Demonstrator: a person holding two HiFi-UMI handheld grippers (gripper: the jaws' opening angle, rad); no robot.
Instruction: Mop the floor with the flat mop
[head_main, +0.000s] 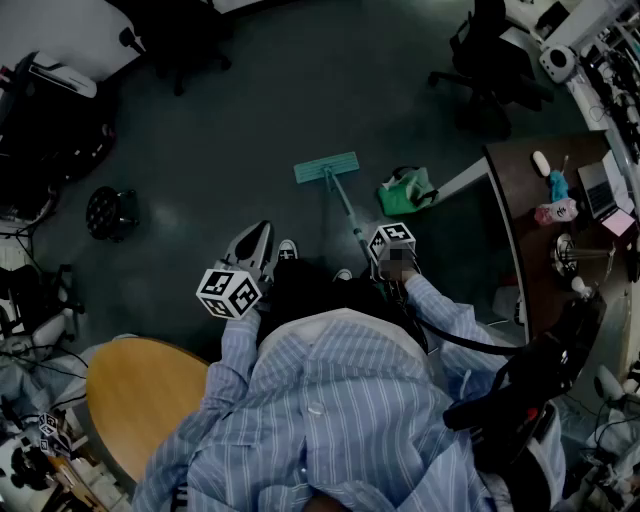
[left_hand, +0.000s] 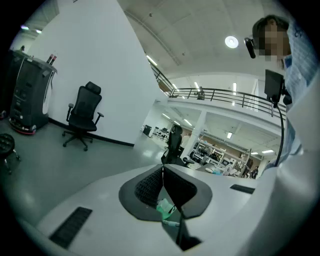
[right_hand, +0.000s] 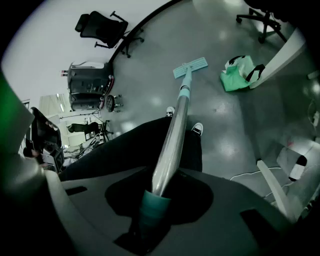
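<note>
While the right hand-held gripper (right_hand: 152, 202) pinches the handle (right_hand: 175, 130) of the flat mop (head_main: 326, 167), whose pad lies flat on the floor (head_main: 230, 120) ahead of the person, mopping looks under way. No wet track shows clearly, so most is probably left to do. The left hand-held gripper (left_hand: 162, 170) is pressed together, empty. Count: one flat mop, two hand-held grippers, one green bag (head_main: 407, 190) near the pad.

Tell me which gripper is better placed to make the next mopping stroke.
Right. The right gripper is shut on the mop handle, with the mop head flat on the floor ahead. The left gripper is shut, empty, clear of the handle.
</note>
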